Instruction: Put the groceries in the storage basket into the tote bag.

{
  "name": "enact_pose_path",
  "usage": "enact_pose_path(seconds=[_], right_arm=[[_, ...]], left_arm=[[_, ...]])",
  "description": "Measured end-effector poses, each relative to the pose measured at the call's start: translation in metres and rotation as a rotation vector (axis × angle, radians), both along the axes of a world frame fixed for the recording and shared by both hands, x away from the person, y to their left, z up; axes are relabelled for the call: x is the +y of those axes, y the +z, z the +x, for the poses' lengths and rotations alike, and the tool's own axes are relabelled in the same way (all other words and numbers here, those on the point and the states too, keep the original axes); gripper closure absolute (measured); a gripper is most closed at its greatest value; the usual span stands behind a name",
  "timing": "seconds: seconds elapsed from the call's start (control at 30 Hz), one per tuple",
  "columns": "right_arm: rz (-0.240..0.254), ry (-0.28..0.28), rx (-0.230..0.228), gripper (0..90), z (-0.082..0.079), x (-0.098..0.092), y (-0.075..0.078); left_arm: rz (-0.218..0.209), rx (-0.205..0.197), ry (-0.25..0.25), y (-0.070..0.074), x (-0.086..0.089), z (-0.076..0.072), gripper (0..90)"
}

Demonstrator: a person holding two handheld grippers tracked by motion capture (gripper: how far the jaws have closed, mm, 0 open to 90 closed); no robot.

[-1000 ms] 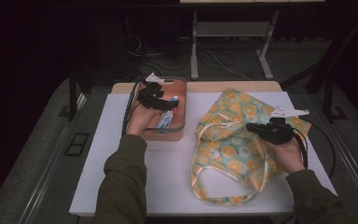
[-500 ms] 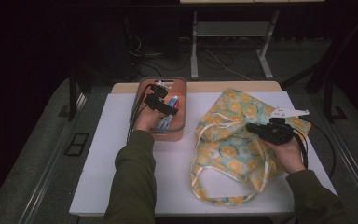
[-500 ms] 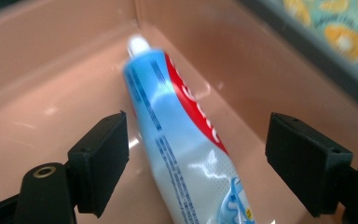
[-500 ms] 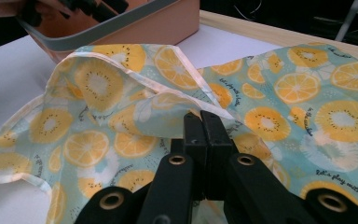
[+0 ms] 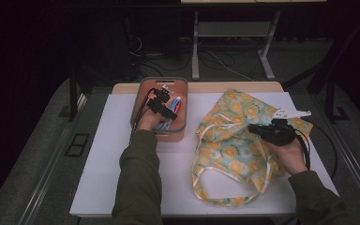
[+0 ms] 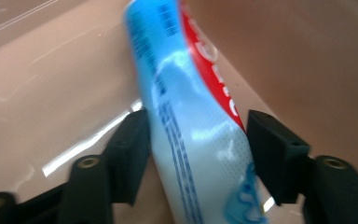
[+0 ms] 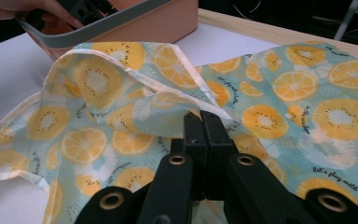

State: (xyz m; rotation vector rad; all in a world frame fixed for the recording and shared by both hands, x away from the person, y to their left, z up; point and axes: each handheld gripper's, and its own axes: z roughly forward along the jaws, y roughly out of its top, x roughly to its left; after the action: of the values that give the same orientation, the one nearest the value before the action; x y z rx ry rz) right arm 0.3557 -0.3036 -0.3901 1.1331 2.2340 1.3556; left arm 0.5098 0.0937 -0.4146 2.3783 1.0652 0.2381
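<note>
A blue, white and red toothpaste tube (image 6: 186, 93) lies in the pink bin (image 5: 164, 80), which stands at the back left of the table. My left gripper (image 5: 168, 110) reaches down into the bin. Its jaws have just been closing on the tube, and both pads now meet its sides (image 6: 198, 149). To the right lies a cloth bag (image 5: 234, 140) printed with orange slices. My right gripper (image 5: 254, 129) is shut on a fold at the bag's rim (image 7: 201, 122) and holds that edge up a little.
The white board (image 5: 103, 178) covers the table, with a wooden strip (image 5: 234, 86) along the back. The bag's handles (image 5: 225, 199) loop toward the front edge. The bin's wall (image 7: 168, 21) stands just beyond the bag. Cables and table legs are on the floor behind.
My left hand has sunk from above the bin down into it, and the left jaws have narrowed around the toothpaste tube. The right hand and the bag have stayed still.
</note>
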Motion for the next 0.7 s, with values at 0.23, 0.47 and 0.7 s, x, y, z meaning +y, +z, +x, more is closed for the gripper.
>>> enact_pose_path(seconds=[0.23, 0.47, 0.7], right_arm=[[-0.002, 0.002, -0.005, 89.9, 0.0, 0.0, 0.0], [-0.004, 0.002, -0.004, 89.9, -0.001, 0.001, 0.0], [-0.003, 0.003, -0.006, 89.9, 0.0, 0.001, 0.0]], left_arm=[[0.009, -0.038, -0.015, 0.003, 0.001, -0.003, 72.2], [0.047, -0.067, 0.016, 0.008, 0.005, -0.002, 76.7], [0.028, -0.121, 0.027, 0.027, 0.017, -0.001, 77.3]])
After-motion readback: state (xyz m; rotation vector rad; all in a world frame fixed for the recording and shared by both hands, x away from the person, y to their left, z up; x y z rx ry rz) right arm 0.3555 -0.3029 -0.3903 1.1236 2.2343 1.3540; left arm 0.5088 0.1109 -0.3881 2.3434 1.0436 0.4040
